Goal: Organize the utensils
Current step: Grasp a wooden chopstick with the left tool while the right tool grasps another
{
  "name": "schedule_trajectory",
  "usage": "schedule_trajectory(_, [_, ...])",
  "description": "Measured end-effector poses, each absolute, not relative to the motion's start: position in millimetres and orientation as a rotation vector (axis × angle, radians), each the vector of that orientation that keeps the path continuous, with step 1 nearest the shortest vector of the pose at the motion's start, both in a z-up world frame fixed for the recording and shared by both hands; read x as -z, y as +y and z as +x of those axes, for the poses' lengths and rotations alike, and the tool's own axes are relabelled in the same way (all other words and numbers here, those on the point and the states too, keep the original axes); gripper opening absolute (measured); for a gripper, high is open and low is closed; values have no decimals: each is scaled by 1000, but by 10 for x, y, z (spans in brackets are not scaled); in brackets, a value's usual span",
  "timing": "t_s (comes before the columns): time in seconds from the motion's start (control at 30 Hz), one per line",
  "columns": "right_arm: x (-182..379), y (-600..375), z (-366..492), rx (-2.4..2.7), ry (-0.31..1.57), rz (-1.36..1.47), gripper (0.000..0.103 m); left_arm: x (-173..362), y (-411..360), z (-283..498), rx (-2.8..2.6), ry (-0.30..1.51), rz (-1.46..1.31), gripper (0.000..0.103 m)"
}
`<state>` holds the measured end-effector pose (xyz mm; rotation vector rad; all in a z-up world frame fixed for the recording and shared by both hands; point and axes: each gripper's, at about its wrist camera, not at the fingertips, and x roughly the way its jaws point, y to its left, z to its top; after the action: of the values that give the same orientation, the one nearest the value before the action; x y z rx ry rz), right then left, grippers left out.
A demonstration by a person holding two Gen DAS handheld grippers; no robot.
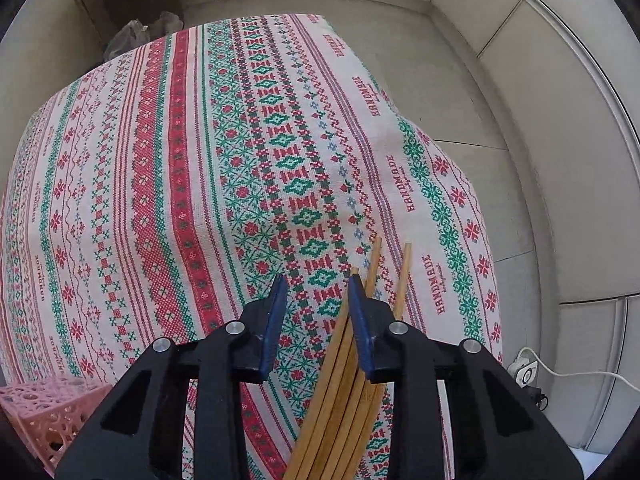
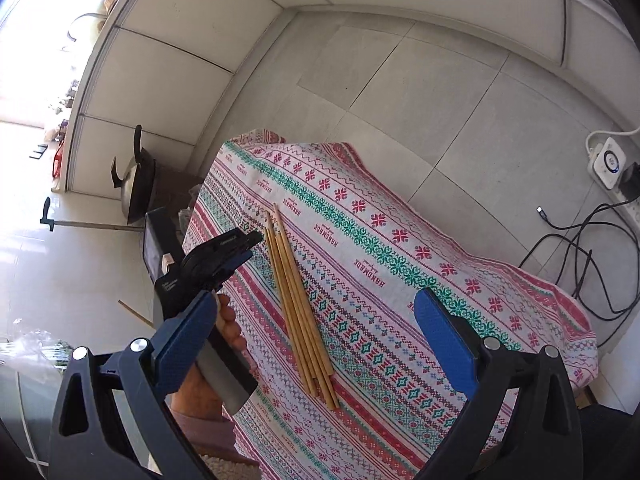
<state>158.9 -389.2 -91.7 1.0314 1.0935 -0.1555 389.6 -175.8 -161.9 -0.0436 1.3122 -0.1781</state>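
The left gripper (image 1: 318, 284) hangs just above the table with its blue-padded fingers (image 1: 274, 320) parted by a moderate gap, nothing pinched between them. The bundle of wooden chopsticks (image 1: 340, 392) lies flat on the cloth directly below, running under the gripper's right-hand finger and fanning out a little at the far tips; whether that finger brushes the sticks I cannot tell. From the right wrist camera the same gripper (image 2: 246, 246) shows side-on, just beside the far end of the chopsticks (image 2: 298, 304), with the person's left hand (image 2: 228, 328) wrapped around its handle.

The right gripper (image 2: 316, 308) is held back and higher, its fingers (image 2: 444, 332) spread wide, holding nothing and touching nothing; the chopsticks lie on the cloth in the space seen between them.

The table is covered by a tablecloth (image 1: 168, 184) in red, green and white cross-stitch bands, with the word "HANDMADE" repeated along it. A pink perforated basket (image 1: 44, 412) sits at the near left corner in the left view. Around the table is a grey tiled floor (image 2: 420, 92) and pale panelled walls. A white power strip (image 2: 610, 162) with dark cables lies on the floor to the right, and a dark pan (image 2: 136, 184) stands beyond the table's far left end.
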Motion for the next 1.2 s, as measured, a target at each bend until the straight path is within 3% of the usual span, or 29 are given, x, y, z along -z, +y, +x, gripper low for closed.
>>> schedule_trajectory(0.2, [939, -3890, 1605, 163, 1100, 1024, 96, 1706, -1837, 3964, 186, 1331, -33, 31])
schedule_trajectory(0.27, [946, -3908, 1602, 171, 1099, 1029, 96, 1730, -1878, 3989, 183, 1325, 22, 28])
schedule_trajectory(0.4, [965, -3951, 1606, 200, 1095, 1031, 96, 1771, -2093, 3928, 191, 1307, 146, 6])
schedule_trajectory(0.6, [1083, -3975, 1751, 242, 1121, 1024, 96, 1750, -2063, 3646, 203, 1244, 146, 4])
schedule_trajectory(0.97, [1437, -3440, 2887, 239, 1184, 740, 94, 657, -1248, 2079, 326, 923, 182, 4])
schedule_trajectory(1.03, [1493, -3294, 3105, 239, 1191, 661, 89, 541, -998, 1794, 316, 895, 184, 4])
schedule_trajectory(1.2, [1859, -2977, 3385, 241, 1306, 532, 45, 365, -537, 1362, 287, 835, 109, 4])
